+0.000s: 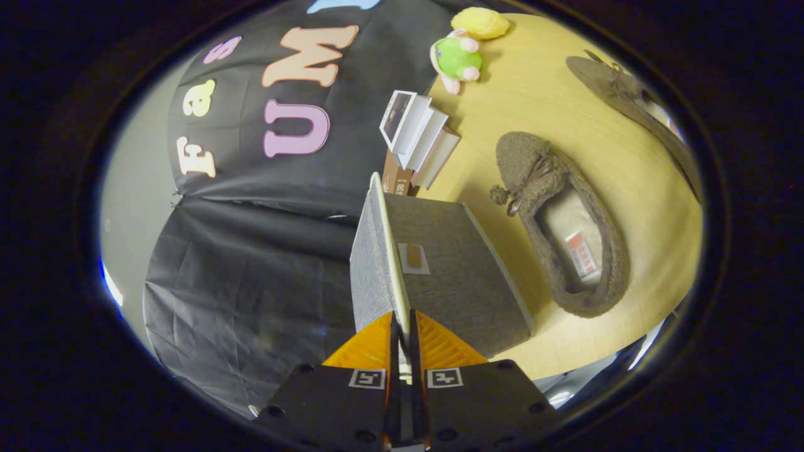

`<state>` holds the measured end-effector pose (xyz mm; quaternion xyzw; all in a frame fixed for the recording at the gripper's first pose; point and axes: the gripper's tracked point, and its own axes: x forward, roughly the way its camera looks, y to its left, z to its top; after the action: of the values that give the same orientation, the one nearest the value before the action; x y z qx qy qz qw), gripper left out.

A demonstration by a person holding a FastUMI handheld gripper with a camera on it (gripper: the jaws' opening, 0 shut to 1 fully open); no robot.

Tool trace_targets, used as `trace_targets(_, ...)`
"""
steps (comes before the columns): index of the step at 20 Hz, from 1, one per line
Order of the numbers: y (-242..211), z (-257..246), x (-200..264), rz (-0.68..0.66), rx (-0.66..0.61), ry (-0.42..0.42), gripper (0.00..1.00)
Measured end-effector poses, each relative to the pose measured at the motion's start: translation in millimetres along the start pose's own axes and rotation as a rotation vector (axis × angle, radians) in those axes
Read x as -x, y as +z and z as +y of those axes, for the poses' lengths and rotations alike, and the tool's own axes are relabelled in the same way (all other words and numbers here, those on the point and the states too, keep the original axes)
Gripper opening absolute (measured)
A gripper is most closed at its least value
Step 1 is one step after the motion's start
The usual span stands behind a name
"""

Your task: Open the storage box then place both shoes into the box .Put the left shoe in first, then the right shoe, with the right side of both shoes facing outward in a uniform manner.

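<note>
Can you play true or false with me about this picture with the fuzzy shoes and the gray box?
1. The gripper is pinching the edge of the box lid. True: both fingers press on the lid's thin edge.
2. The fuzzy brown shoe is inside the storage box. False: it lies on the wooden table, beside the box.
3. A second shoe lies on the table beyond the fuzzy one. True.
4. The green plush toy sits on top of the box. False: it is on the table, far beyond the box, next to a yellow plush toy.
5. Some books stand just behind the box. True.
</note>
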<state>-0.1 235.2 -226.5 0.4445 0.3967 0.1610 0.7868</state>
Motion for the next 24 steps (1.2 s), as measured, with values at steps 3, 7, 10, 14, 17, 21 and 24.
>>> trace_targets(3, -3.9, 14.3, 4.3, -0.007, 0.110, 0.006, 0.07)
trace_targets(7, -2.5, 47.3, 15.5, -0.014, 0.135, 0.064, 0.05)
trace_targets(10, -3.7, 71.8, 23.1, -0.014, 0.142, 0.103, 0.05)
trace_targets(14, -12.0, 109.5, 25.9, -0.017, 0.236, 0.123, 0.06)
trace_targets(17, -26.4, 150.5, 23.5, 0.002, 0.325, 0.172, 0.08)
trace_targets(21, -52.2, 193.9, 7.2, 0.034, 0.416, 0.224, 0.10)
trace_targets(24, -78.1, 212.6, -11.6, 0.082, 0.429, 0.247, 0.10)
